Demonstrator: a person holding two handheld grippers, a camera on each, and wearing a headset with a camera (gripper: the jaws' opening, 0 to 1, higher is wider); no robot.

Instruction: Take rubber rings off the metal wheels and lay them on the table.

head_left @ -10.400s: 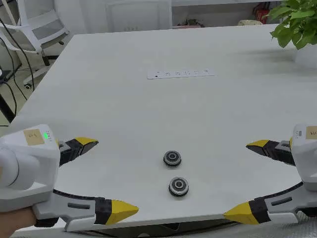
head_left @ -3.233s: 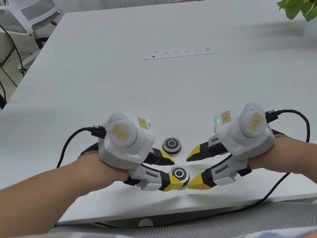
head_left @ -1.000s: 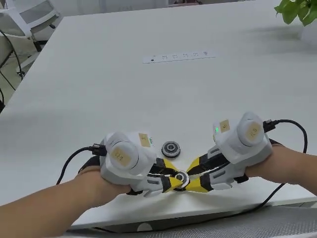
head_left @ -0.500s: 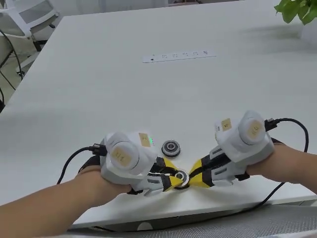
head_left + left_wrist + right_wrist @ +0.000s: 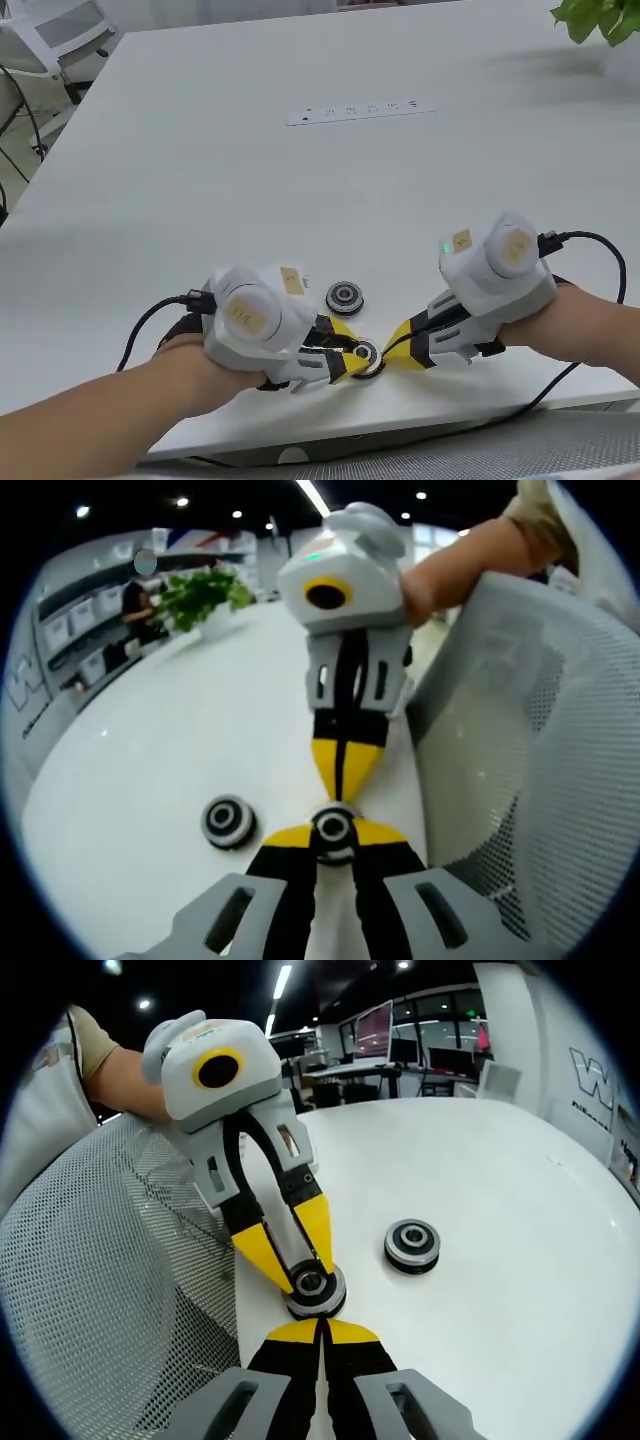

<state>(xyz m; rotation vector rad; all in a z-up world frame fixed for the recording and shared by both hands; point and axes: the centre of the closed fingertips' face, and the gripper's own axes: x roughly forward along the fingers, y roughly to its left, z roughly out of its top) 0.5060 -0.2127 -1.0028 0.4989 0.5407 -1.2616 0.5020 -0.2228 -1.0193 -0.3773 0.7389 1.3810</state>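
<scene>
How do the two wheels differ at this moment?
The near wheel sits between the fingers of the left gripper, with the right gripper, fingers shut, at its rim; the far wheel lies free. The near wheel is by the table edge, the far wheel further in. Both lie flat with black rings on.

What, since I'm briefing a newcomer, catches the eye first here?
At the near edge of the white table, the white, yellow-tipped left gripper clamps a small black-rimmed metal wheel, while the matching right gripper, shut, touches its rim. A second such wheel lies free just beyond.
</scene>
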